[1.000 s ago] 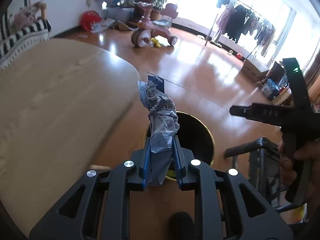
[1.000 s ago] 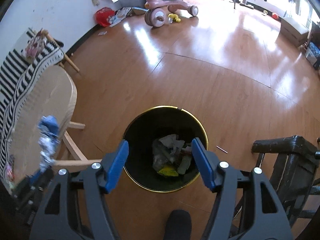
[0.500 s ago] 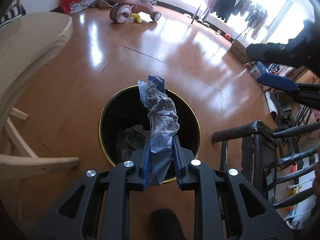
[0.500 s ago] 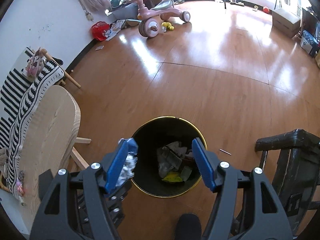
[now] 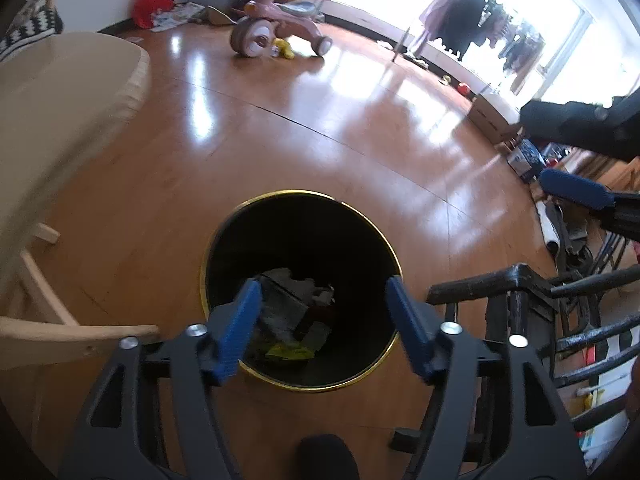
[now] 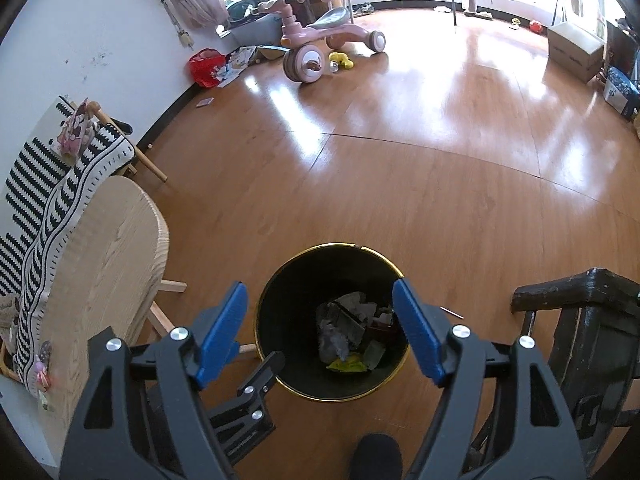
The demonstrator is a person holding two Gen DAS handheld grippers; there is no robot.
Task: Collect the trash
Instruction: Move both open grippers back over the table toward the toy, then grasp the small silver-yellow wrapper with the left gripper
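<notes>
A black trash bin with a gold rim point(image 5: 224, 232) stands on the wooden floor; it also shows in the right wrist view point(image 6: 280, 276). Crumpled wrappers and paper point(image 5: 292, 304) lie inside it, also seen in the right wrist view point(image 6: 348, 332). My left gripper point(image 5: 324, 320) is open and empty, held above the bin's near side. My right gripper point(image 6: 320, 328) is open and empty, higher above the bin. Part of the left gripper point(image 6: 256, 392) shows at the bin's left rim in the right wrist view.
A light wooden table point(image 6: 100, 264) stands left of the bin, with a striped cloth point(image 6: 36, 200) along its far side. A dark wooden chair point(image 6: 580, 320) stands right of the bin. A pink tricycle point(image 6: 316, 44) and scattered items are far back.
My left gripper moved from the table to over the bin, then opened. The blue-and-white wrapper it held is no longer between its fingers. The right gripper rose slightly.
</notes>
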